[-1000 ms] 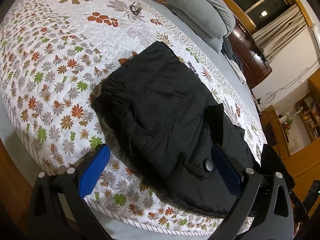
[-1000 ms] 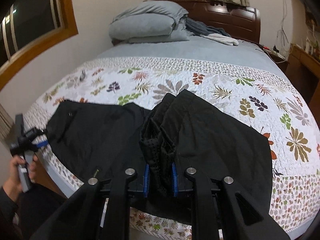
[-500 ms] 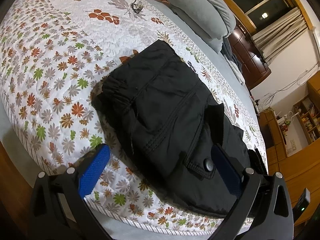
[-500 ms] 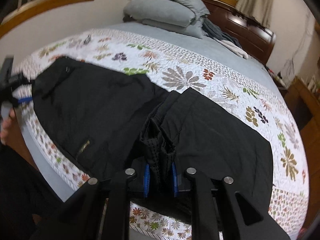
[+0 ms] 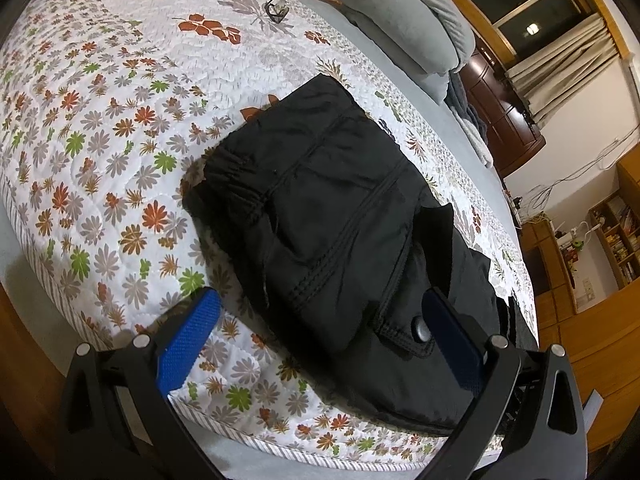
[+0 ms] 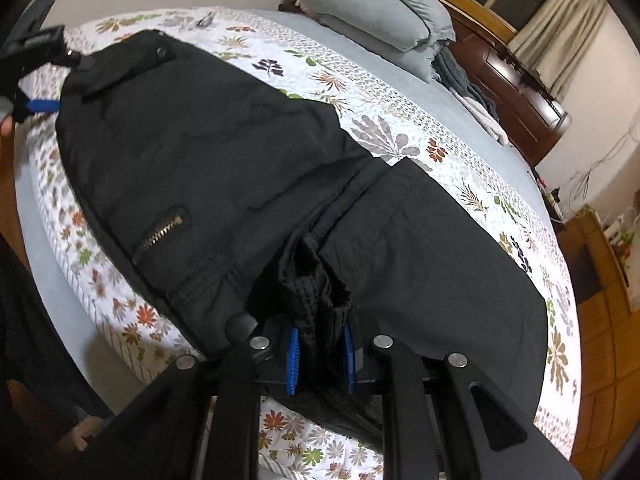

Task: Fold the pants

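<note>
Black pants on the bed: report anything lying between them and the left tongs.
Nothing visible does. The open left tongs already straddle the near corner of the black fabric pants; only the floral quilt lies beneath.

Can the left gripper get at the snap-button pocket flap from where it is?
Probably yes. The left gripper is open, the pocket flap lies just inside its right finger, and nothing covers it on the pants.

We are in a home bedroom: a bed (image 5: 60, 264) under a floral quilt (image 5: 120, 120), grey pillows (image 5: 400, 28) against a dark wooden headboard (image 6: 520, 80), curtains (image 5: 560, 64) at a wood-framed window (image 5: 516, 4), and bookshelves (image 5: 616, 236) by the far wall.
</note>
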The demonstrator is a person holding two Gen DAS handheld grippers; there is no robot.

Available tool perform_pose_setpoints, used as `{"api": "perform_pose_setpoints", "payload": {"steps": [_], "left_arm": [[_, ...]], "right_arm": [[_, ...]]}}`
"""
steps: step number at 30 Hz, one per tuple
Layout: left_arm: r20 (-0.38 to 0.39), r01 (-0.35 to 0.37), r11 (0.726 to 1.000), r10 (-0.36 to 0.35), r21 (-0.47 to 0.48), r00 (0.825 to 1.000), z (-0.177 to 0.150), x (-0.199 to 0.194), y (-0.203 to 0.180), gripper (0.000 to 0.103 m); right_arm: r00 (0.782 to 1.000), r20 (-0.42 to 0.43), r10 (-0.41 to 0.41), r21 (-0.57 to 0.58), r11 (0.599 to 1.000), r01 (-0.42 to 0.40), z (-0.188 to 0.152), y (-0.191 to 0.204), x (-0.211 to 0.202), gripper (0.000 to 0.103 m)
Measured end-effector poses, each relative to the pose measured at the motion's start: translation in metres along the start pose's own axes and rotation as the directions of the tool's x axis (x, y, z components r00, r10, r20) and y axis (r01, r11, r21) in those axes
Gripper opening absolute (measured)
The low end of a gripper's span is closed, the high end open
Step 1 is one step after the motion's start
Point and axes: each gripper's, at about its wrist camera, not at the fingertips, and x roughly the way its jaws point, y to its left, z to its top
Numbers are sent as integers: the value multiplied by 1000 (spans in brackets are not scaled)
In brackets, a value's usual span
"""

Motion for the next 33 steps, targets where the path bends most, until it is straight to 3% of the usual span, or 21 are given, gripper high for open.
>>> {"api": "perform_pose_setpoints", "payload": {"steps": [7, 11, 12, 14, 17, 22, 25, 27, 30, 33], "left_arm": [[-3, 1, 1000, -1, 0, 1000, 1, 3, 0, 100], [-6, 0, 1000, 0, 1, 1000, 1, 4, -1, 100], [-5, 2, 1000, -2, 1, 1000, 1, 4, -1, 100], [-5, 4, 1000, -4, 0, 1000, 1, 4, 0, 100], [-2, 11, 1000, -11, -5, 1000, 1, 4, 0, 100], [-1, 16, 1000, -16, -7, 1000, 2, 4, 0, 100], [-1, 22, 1000, -22, -9, 1000, 2, 3, 1, 100], [-3, 25, 1000, -25, -9, 1000, 3, 3, 2, 100], [-4, 26, 1000, -26, -8, 1000, 3, 3, 2, 100], [-7, 26, 1000, -26, -2, 1000, 2, 2, 3, 100]], "right_arm": [[1000, 11, 19, -37, 999, -19, -5, 8, -9, 31], [990, 44, 135, 12, 991, -135, -7, -5, -28, 44], [980, 52, 190, 48, 980, -192, -8, -12, -32, 47], [937, 106, 334, 124, 930, -346, -7, -32, -47, 55], [906, 190, 378, 187, 892, -412, -4, -60, -67, 57], [966, 120, 230, 287, 923, -255, -4, -89, -44, 57], [979, 70, 194, 322, 924, -206, -8, -87, -26, 56], [979, 29, 200, 297, 934, -200, -8, -78, -12, 56], [979, -14, 205, 243, 950, -195, -8, -53, 2, 44], [972, -15, 233, 250, 942, -222, -12, -49, 5, 44]]}}
